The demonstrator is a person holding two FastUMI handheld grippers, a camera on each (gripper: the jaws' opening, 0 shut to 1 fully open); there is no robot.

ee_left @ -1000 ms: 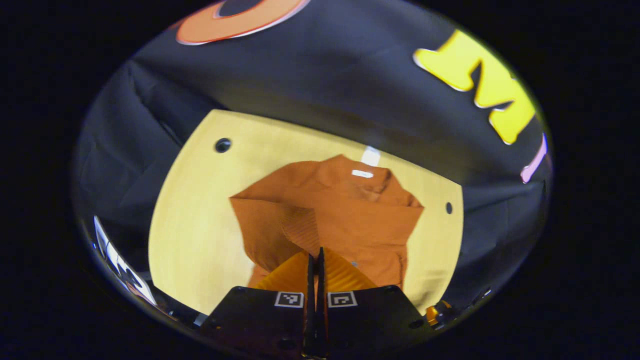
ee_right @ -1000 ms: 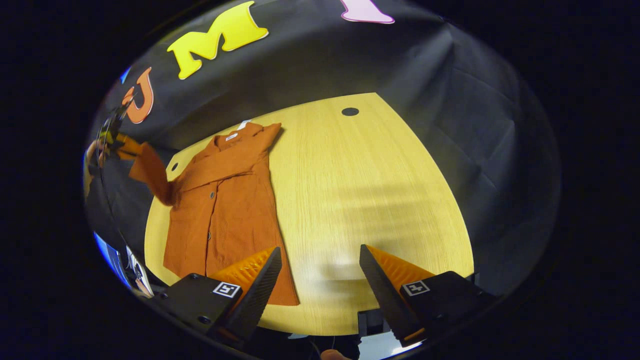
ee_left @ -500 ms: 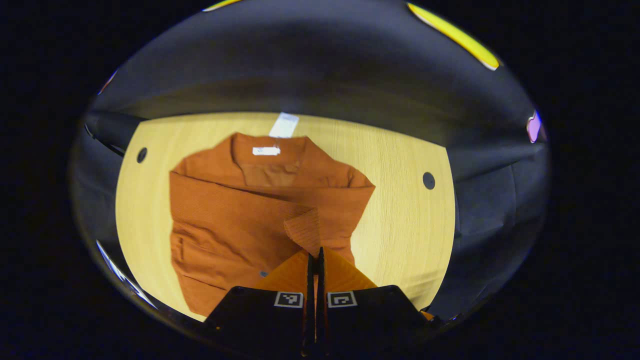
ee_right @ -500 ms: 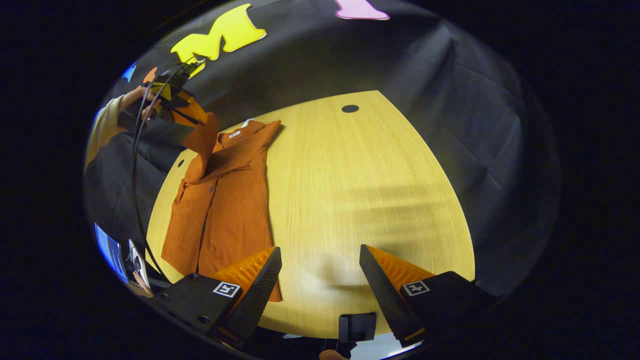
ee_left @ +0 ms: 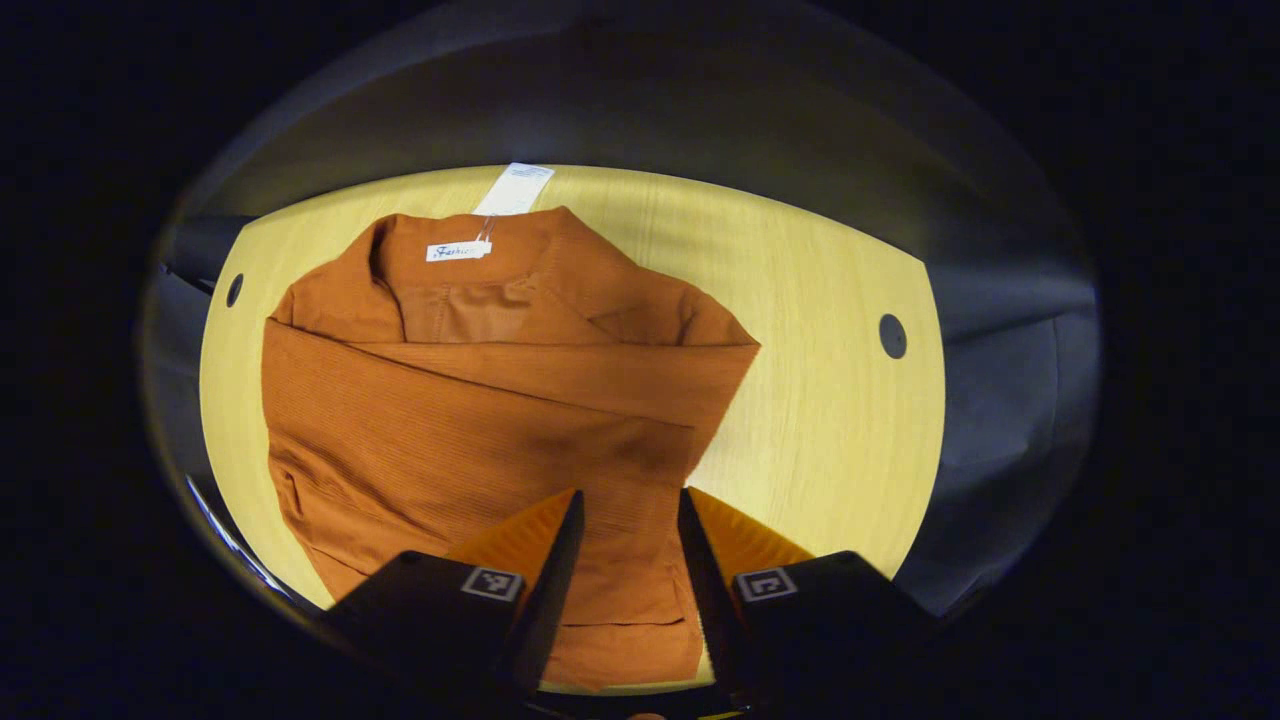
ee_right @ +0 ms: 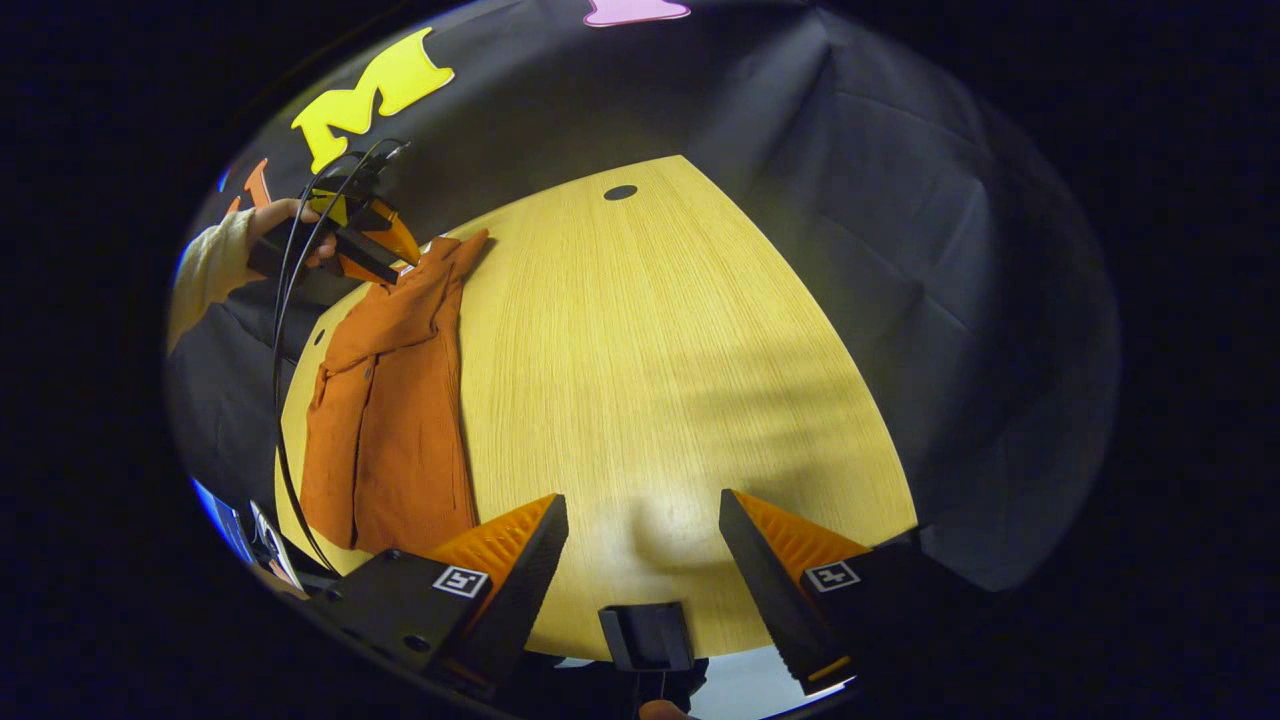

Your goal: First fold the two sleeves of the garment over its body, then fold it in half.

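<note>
Shirt [ee_left: 480,420] is laid flat on the table [ee_left: 820,420]; its sleeve [ee_left: 520,400], pinched half a second ago, is now released across the body. Left gripper [ee_left: 622,540] is opened above it; right gripper [ee_right: 640,540] is held apart, empty. Halving is judged next.

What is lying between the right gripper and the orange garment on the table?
Nothing: in the right gripper view, only bare table separates the right gripper from the garment.
</note>
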